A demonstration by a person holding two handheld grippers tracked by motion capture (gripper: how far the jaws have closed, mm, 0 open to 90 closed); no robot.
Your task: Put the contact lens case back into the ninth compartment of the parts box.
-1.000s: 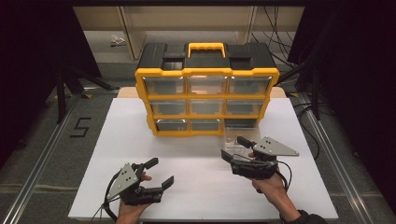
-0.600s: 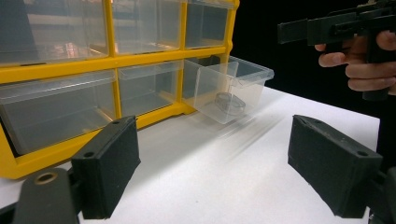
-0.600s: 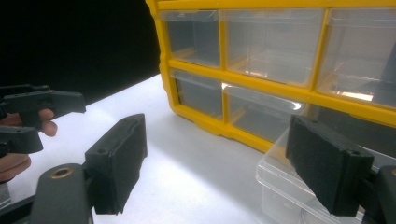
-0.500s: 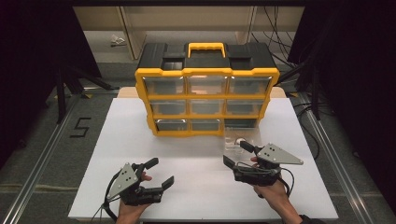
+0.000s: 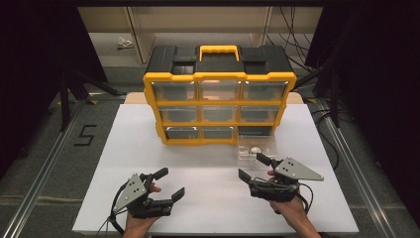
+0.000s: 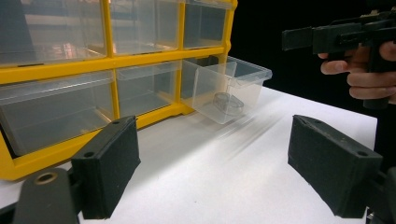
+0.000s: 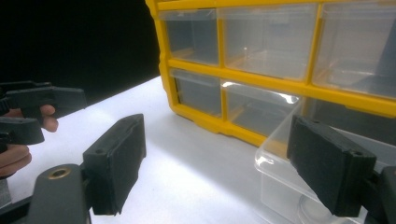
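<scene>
A yellow and black organizer (image 5: 218, 104) with clear drawers stands at the back middle of the white table (image 5: 148, 148). Its bottom right drawer (image 5: 255, 148) is pulled out onto the table, and a small round thing (image 5: 255, 148) lies inside. My right gripper (image 5: 251, 166) hovers open just in front of that drawer, with nothing between its fingers. My left gripper (image 5: 170, 183) is open and empty near the front left. In the left gripper view, the drawer (image 6: 229, 88) and the round thing (image 6: 228, 103) lie ahead of the left gripper (image 6: 219, 168). In the right gripper view, the drawer's rim (image 7: 280, 172) sits by one jaw of the right gripper (image 7: 222, 168).
The organizer's other clear drawers (image 6: 56, 109) are pushed in. Dark floor with metal rails (image 5: 44, 163) surrounds the table, and cables lie at the back right. The right gripper (image 6: 327, 35) appears at the top right of the left gripper view.
My right gripper has drawn back from the pulled-out drawer toward the table's near edge, uncovering the drawer. The left gripper has stayed put.
</scene>
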